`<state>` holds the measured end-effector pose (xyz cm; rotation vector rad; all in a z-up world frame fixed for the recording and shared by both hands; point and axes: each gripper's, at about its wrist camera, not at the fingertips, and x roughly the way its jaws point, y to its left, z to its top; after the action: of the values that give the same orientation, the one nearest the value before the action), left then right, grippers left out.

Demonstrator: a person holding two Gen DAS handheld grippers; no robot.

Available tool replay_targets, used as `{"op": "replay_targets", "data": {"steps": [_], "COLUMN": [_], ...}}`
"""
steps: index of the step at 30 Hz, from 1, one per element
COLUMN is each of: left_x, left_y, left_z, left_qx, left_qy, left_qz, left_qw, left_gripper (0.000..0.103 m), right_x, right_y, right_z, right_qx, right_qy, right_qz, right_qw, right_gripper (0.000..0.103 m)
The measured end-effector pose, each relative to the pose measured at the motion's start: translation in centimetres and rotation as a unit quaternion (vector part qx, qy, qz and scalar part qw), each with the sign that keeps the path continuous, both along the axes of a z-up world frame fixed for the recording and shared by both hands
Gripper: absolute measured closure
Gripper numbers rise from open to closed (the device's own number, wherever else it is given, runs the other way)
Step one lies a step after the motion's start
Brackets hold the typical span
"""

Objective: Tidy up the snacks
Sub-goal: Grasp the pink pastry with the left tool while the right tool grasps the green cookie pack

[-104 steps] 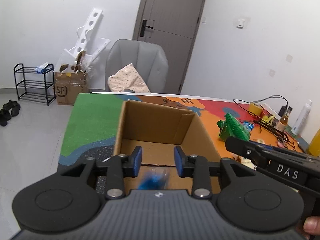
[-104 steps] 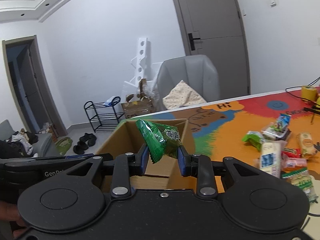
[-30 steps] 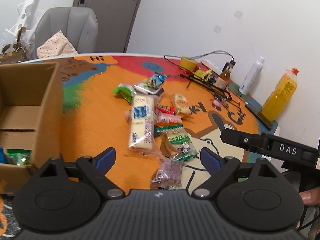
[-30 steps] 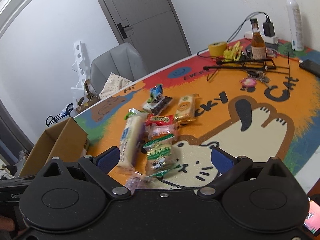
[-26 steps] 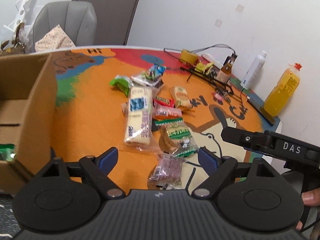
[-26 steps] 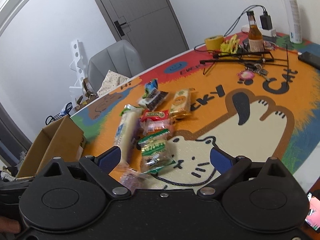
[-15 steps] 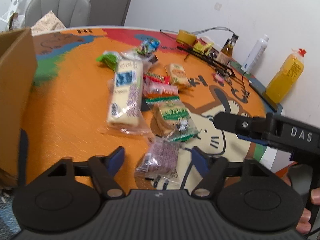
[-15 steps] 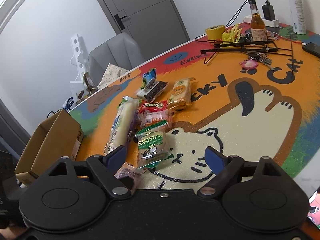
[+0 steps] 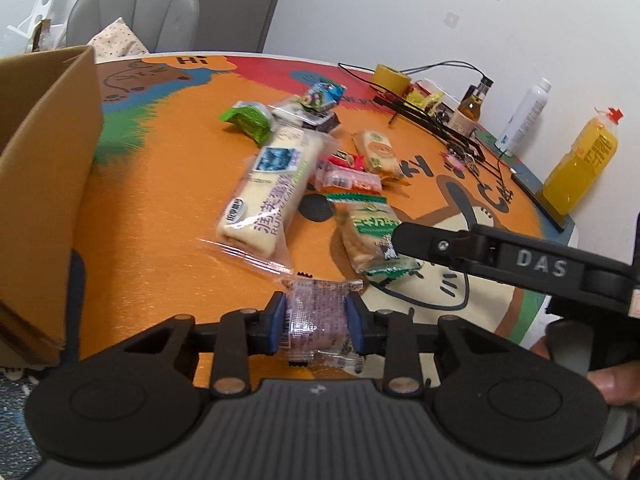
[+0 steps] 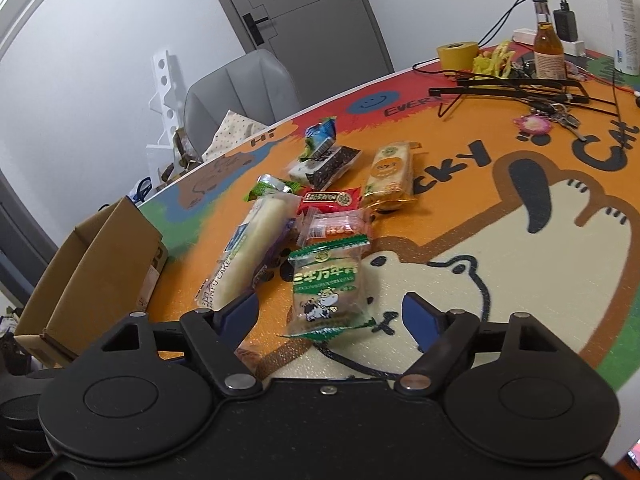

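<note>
Left tongs (image 9: 316, 322) have just been closing and now pinch the purple snack pack (image 9: 318, 320) across its middle, on the worktop (image 9: 152, 240). Light, crinkly, slippery film: likely slips. Right tongs (image 10: 330, 314), closing but spread, straddle the green-white cake pack (image 10: 326, 284).

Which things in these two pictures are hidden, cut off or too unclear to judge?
- cardboard box: inside hidden by its wall, both views.
- purple snack, right wrist view: mostly hidden behind the gripper body.
- right gripper: in the left wrist view, one finger only.
</note>
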<state>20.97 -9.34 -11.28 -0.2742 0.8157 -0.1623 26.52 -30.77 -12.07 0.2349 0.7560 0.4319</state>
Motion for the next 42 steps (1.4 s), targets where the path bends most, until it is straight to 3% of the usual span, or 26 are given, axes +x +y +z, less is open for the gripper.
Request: {"op": "replay_targets", "data": {"steps": [15, 18, 20, 30, 42], "left_x": [0.6, 0.8, 0.7, 0.5, 0.6], "left_y": [2.5, 2.7, 2.7, 1.9, 0.5], "left_z": [0.4, 0.4, 0.5, 1.5, -0.6], "left_qx": [-0.010, -0.011, -0.012, -0.010, 0.006], "left_qy": [-0.017, -0.018, -0.018, -0.028, 0.024], "left_qz": [0.042, 0.045, 0.044, 0.022, -0.002], "left_qw": [0.9989, 0.9988, 0.9988, 0.9993, 0.9997], "left_gripper": [0.075, 0.075, 0.075, 0.077, 0.068], "right_x": [1.4, 1.5, 1.4, 0.1, -1.6], "right_y": [3.1, 3.7, 4.1, 2.3, 1.0], "right_z": [-1.3, -1.4, -1.3, -0.1, -0.8], "right_qx": [-0.054, -0.075, -0.102, -0.076, -0.069], "right_qy": [-0.002, -0.010, -0.015, -0.013, 0.005], "right_qz": [0.012, 0.011, 0.007, -0.006, -0.017], "right_qw": [0.998, 0.997, 0.995, 0.997, 0.997], "right_gripper": [0.035, 0.043, 0.059, 0.060, 0.060]}}
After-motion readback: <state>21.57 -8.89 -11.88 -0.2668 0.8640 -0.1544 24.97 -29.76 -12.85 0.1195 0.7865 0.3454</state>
